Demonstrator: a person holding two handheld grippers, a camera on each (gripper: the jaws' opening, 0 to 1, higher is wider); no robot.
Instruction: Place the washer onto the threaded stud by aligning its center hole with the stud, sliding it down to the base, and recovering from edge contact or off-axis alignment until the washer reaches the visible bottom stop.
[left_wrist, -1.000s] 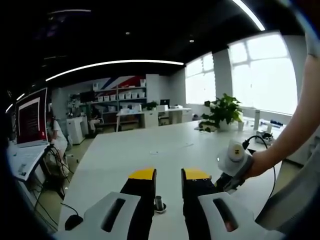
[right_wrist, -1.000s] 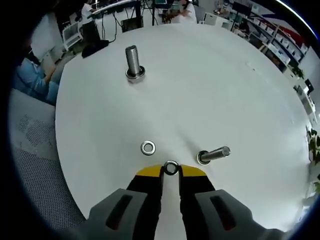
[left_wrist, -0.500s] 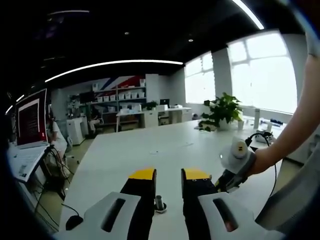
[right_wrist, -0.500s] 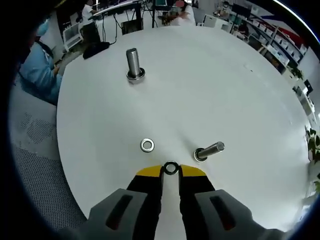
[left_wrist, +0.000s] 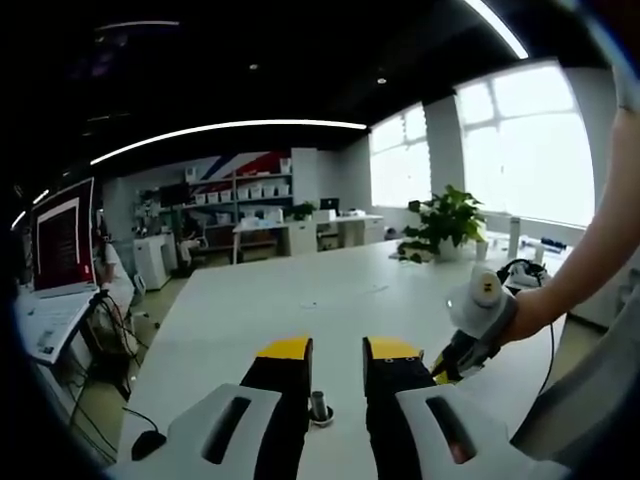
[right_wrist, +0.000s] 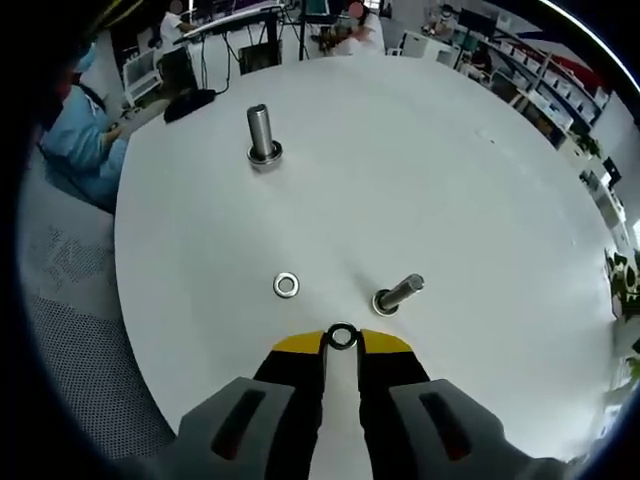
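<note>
In the right gripper view, the right gripper (right_wrist: 341, 342), black with yellow tips, pinches a small shiny steel ring washer (right_wrist: 342, 337) edgewise between its jaw tips. It sits above the smooth white round table (right_wrist: 480, 230). Just ahead stands a ribbed grey metal threaded stud (right_wrist: 397, 294), leaning in this view. A second loose washer (right_wrist: 286, 285) lies flat beside it. A taller stud (right_wrist: 262, 134) stands well apart, with bare tabletop between. In the left gripper view, the left gripper (left_wrist: 336, 352) has its jaws apart around a short stud (left_wrist: 319, 406), not touching.
</note>
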